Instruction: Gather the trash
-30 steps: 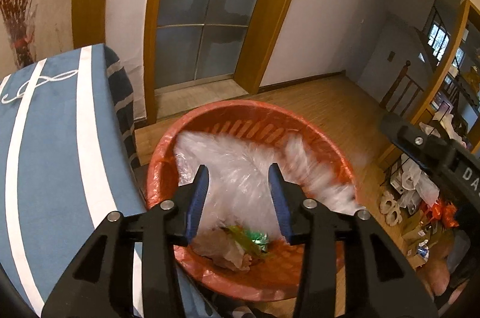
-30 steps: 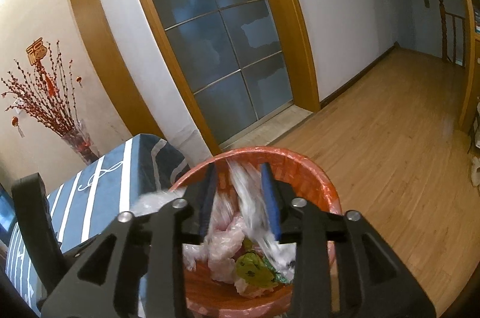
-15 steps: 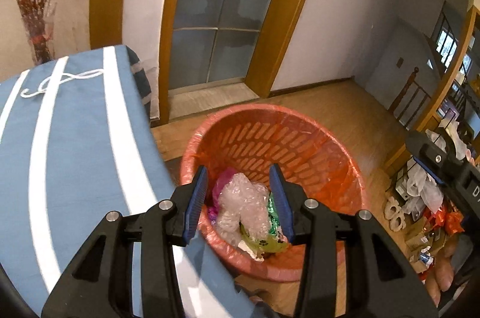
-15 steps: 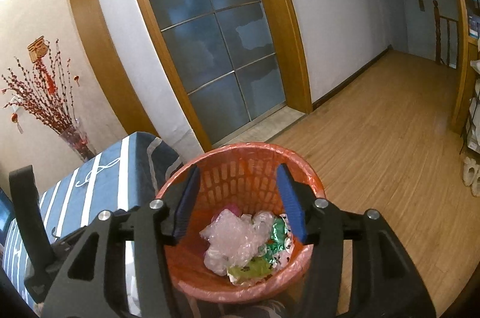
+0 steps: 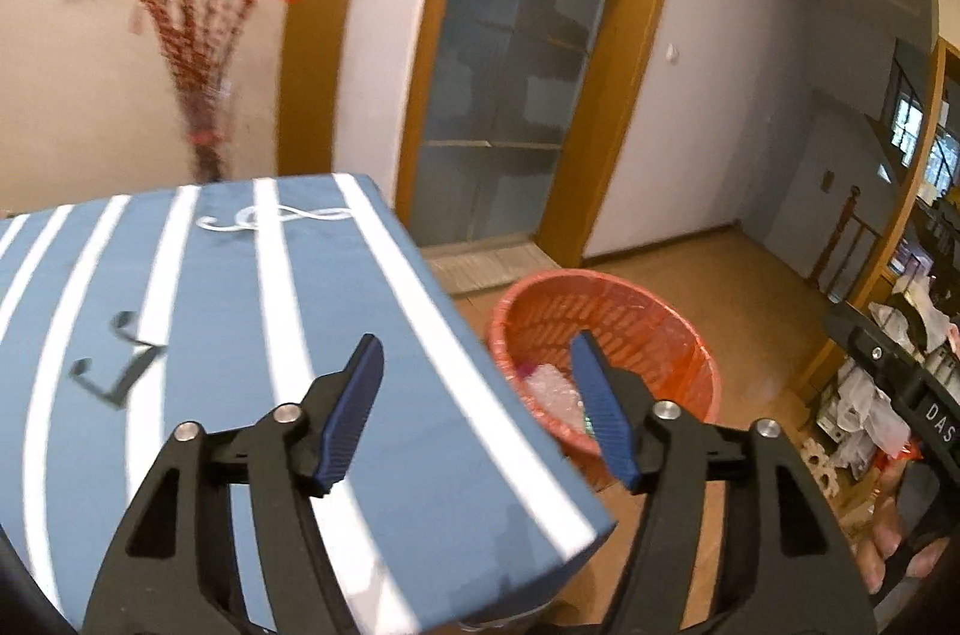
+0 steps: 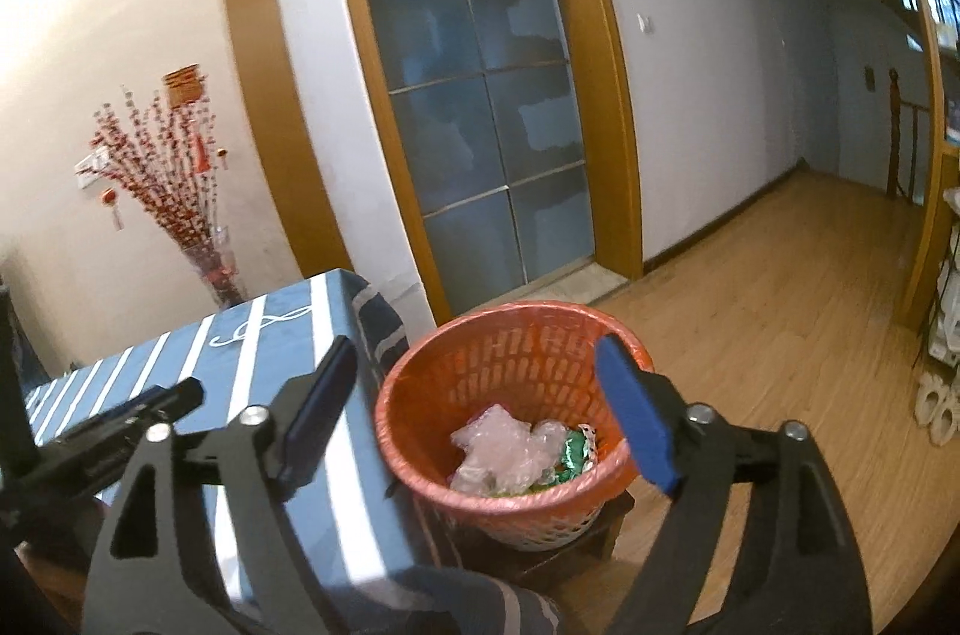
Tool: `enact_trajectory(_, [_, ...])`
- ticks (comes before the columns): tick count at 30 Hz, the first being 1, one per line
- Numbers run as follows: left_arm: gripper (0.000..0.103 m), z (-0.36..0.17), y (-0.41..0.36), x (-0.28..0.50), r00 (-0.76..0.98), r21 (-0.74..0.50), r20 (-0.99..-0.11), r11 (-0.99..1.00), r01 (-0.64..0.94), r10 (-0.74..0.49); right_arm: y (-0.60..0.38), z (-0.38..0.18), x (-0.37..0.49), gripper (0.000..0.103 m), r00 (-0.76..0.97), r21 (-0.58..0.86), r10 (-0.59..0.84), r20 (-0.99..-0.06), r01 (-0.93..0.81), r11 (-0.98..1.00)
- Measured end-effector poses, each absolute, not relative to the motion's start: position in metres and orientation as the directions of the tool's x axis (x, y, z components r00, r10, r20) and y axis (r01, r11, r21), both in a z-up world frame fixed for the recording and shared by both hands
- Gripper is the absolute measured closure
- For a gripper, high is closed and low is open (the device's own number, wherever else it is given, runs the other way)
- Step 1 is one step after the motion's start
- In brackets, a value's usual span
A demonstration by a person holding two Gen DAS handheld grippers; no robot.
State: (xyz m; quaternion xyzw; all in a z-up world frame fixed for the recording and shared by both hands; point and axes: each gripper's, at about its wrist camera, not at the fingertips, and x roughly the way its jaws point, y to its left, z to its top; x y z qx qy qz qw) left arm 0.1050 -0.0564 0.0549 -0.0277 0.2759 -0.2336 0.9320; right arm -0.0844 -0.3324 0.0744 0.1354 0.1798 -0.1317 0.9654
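An orange plastic basket stands on a low dark stool beside the table's corner. Crumpled clear plastic and a green wrapper lie inside it. My right gripper hovers above and short of the basket, its jaws opening wide with nothing between the pads. My left gripper is over the table's right edge, jaws opening and empty. In the left wrist view the clear plastic shows past the table edge.
The table wears a blue cloth with white stripes. A vase of red branches stands by the wall. A glass door is behind the basket. Bags and clutter sit at the right on the wood floor.
Both grippers let a clear plastic bag fall into the basket, then opened wider and pulled back and up. The left one swung left over the table.
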Motion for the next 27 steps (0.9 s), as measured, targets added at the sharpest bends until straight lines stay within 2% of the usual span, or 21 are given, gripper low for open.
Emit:
enact_trajectory(7, [0.021, 0.058, -0.017, 0.063, 0.816, -0.115, -0.456, 0.933, 0.341, -0.355, -0.294, 0.077, -0.115, 0.006, 0.916, 0.188, -0.177, -0.36, 0.257, 0.948])
enact_trajectory(10, [0.011, 0.057, -0.007, 0.046, 0.846, -0.078, -0.433, 0.948, 0.308, -0.31, -0.282, 0.076, -0.125, 0.005, 0.917, 0.175, -0.173, -0.36, 0.248, 0.953])
enact_trajectory(15, [0.004, 0.053, 0.003, 0.021, 0.887, -0.022, -0.398, 0.97, 0.244, -0.232, -0.262, 0.072, -0.141, 0.005, 0.905, 0.129, -0.225, -0.362, 0.288, 0.949])
enact_trajectory(27, [0.003, 0.035, 0.013, -0.015, 0.914, 0.04, -0.38, 0.985, 0.169, -0.141, -0.237, 0.052, -0.171, 0.005, 0.874, 0.025, -0.317, -0.37, 0.35, 0.936])
